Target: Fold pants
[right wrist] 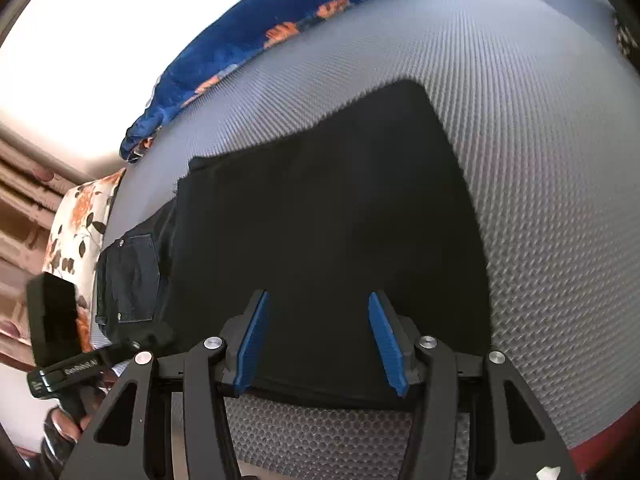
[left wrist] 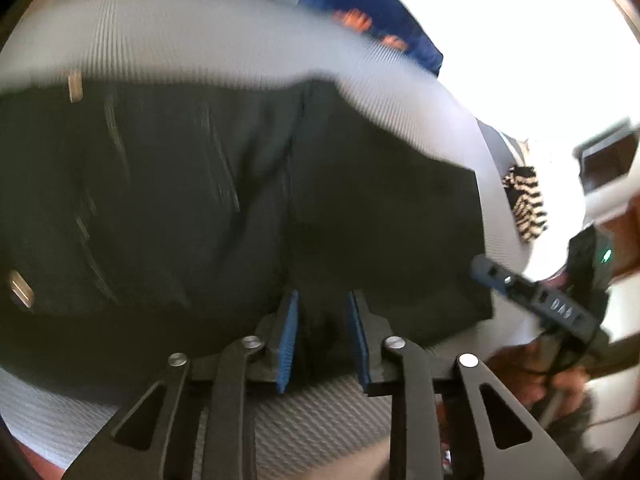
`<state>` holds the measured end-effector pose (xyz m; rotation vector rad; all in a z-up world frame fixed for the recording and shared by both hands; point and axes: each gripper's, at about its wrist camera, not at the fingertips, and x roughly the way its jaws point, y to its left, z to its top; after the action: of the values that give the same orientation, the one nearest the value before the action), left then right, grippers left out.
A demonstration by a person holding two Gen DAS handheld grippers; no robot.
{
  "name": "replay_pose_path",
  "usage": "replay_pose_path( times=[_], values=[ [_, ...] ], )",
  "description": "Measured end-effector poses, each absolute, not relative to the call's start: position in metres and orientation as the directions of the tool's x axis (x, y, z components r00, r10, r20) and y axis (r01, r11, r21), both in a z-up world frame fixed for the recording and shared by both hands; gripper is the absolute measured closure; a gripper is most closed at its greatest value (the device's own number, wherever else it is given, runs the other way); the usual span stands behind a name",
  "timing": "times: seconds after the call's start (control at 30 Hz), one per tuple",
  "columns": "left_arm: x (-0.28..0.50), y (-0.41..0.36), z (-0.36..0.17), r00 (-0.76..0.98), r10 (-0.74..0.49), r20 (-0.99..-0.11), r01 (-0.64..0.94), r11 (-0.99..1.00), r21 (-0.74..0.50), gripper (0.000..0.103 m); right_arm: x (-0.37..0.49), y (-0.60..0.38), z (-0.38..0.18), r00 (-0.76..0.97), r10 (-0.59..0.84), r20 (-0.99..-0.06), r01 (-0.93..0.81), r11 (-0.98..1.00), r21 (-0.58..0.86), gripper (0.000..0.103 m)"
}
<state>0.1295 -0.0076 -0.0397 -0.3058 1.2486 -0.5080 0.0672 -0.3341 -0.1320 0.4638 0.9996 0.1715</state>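
— Where do the pants [right wrist: 320, 232] lie from the tongs?

— Straight ahead of both, spread dark and flat on the grey textured mattress [right wrist: 540, 200], with their near hem at the mattress's near edge. The right gripper [right wrist: 320, 336] hangs over that near hem, blue pads [right wrist: 252, 344] parted wide, nothing between them. The left gripper [left wrist: 322, 336] sits at the same near edge further along the garment; its pads [left wrist: 289, 340] stand closer together with dark cloth bunched between them (that view is blurred, so I cannot tell whether it truly pinches the cloth).

— And the long axis?

— It runs side to side along the near edge. In the right view the pocket [right wrist: 134, 276] and waist end lie off to the left, toward the floral pillow [right wrist: 76, 232], and the folded panel fills the middle. The far edge of the cloth sits well short of the blue floral blanket [right wrist: 280, 20] at the mattress's far side.

— Which hand is nearer to the work?

— Both are at the hem; I judge the left nearer the waist end, the right nearer the free end. Each points forward and downward at the cloth, roughly level.

— So the next move?

— Probably the right closing on the hem beneath it, then carrying it across.
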Motion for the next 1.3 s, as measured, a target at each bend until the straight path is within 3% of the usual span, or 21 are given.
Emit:
replay_pose_path(
  times=[0.2,0.47,0.6,0.7,0.8,0.87,1.0,1.3],
  values=[
    [0.152,-0.036,-0.006,0.388,-0.525,-0.758,0.414,0.834,-0.366,0.073,0.091,-0.334,-0.103,0.628,0.16,-0.762,0.047,0.969,0.242,0.055],
    [0.226,-0.07,-0.042,0.314,-0.539,-0.781,0.43,0.815,-0.389,0.073,0.146,-0.335,-0.106,0.63,0.012,-0.777,0.067,0.995,0.07,0.059],
    [0.252,-0.078,-0.072,0.252,-0.531,-0.809,0.396,0.82,-0.414,0.073,0.163,-0.338,-0.119,0.603,-0.008,-0.798,0.079,0.996,0.049,0.059],
    [0.258,-0.069,-0.077,0.25,-0.59,-0.768,0.379,0.789,-0.484,0.073,0.166,-0.338,-0.128,0.6,-0.02,-0.8,0.086,0.996,0.039,0.059],
    [0.254,-0.066,-0.076,0.25,-0.587,-0.77,0.388,0.789,-0.476,0.073,0.167,-0.334,-0.129,0.599,-0.04,-0.8,0.08,0.997,0.01,0.058],
    [0.245,-0.062,-0.074,0.259,-0.564,-0.784,0.392,0.803,-0.448,0.073,0.165,-0.332,-0.127,0.598,-0.035,-0.801,0.076,0.997,0.014,0.058],
    [0.22,-0.046,-0.066,0.263,-0.558,-0.787,0.371,0.811,-0.451,0.057,0.144,-0.327,-0.127,0.588,0.017,-0.809,0.062,0.996,0.066,0.058],
    [0.147,0.05,-0.032,0.392,-0.534,-0.749,0.227,0.845,-0.484,0.057,0.086,-0.291,-0.142,0.546,0.083,-0.833,0.01,0.994,0.105,0.058]
  ],
)
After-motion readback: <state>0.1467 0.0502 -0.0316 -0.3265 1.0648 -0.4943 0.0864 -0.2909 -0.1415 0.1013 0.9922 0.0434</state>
